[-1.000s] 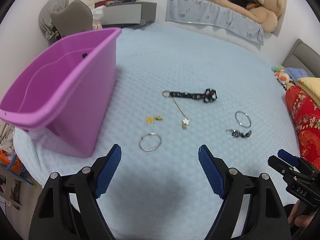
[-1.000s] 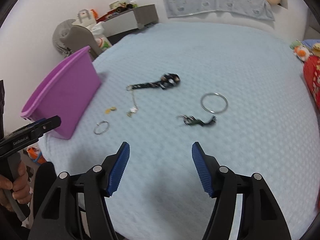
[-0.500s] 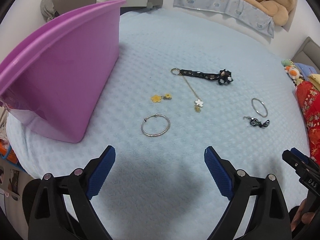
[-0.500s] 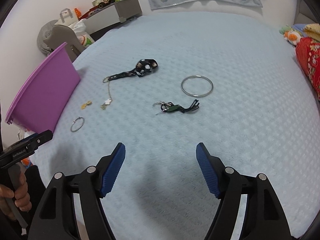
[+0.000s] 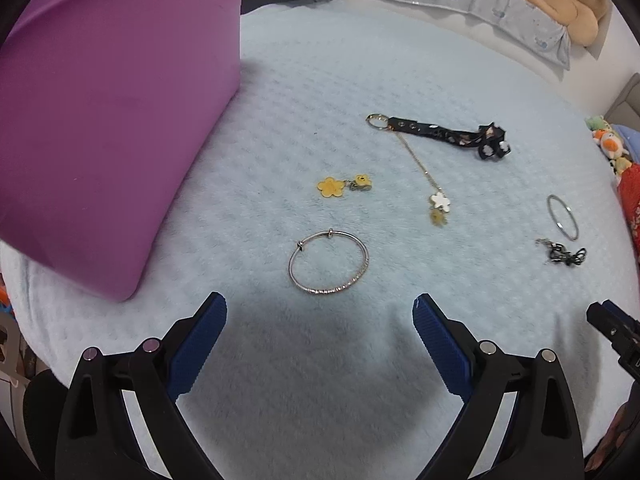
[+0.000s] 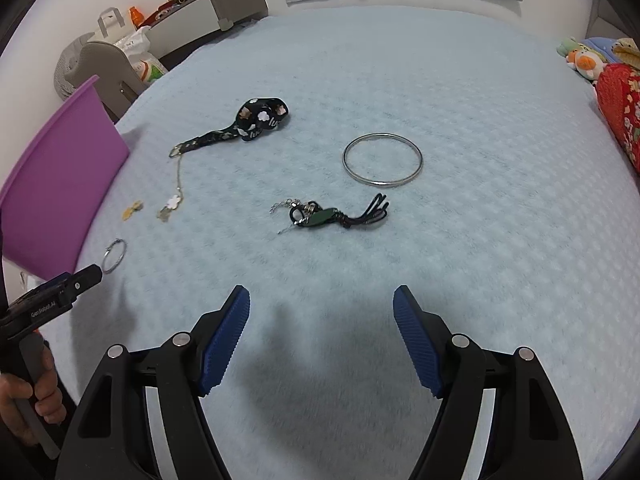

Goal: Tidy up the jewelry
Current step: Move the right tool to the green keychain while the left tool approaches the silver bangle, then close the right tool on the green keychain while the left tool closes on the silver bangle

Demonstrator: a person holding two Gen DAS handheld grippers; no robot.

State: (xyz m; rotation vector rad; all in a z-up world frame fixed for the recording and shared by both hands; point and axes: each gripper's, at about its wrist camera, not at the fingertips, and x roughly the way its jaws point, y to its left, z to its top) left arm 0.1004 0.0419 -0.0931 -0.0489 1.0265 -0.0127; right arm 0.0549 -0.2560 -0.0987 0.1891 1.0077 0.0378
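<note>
Left wrist view: the left gripper (image 5: 318,312) hangs over a pale blue textured bedspread (image 5: 320,80) with its blue ribbed fingers (image 5: 196,344) spread wide, the jaws opening, nothing between them. A thin silver bangle with small beads (image 5: 329,262) lies flat on the cloth just ahead of the fingertips, roughly centred in the gap but not touched. Beyond it sit a yellow flower charm pair (image 5: 344,186), a fine gold chain ending in a white flower pendant (image 5: 439,201), and a black patterned strap with a metal ring (image 5: 440,134). A large purple plastic bin (image 5: 108,112) stands to the left, beside the bangle.

Right wrist view: the right gripper (image 6: 322,312) is likewise unclenched and empty, its blue fingers (image 6: 224,340) apart over bare bedspread. A dark green pendant on black cords (image 6: 328,216) lies ahead of the tips, near the middle of the gap, clear of both fingers. A plain silver hoop bangle (image 6: 382,160) rests just beyond it to the right, apart from it. At the left edge a person's hand (image 6: 24,404) grips the other tool's handle
</note>
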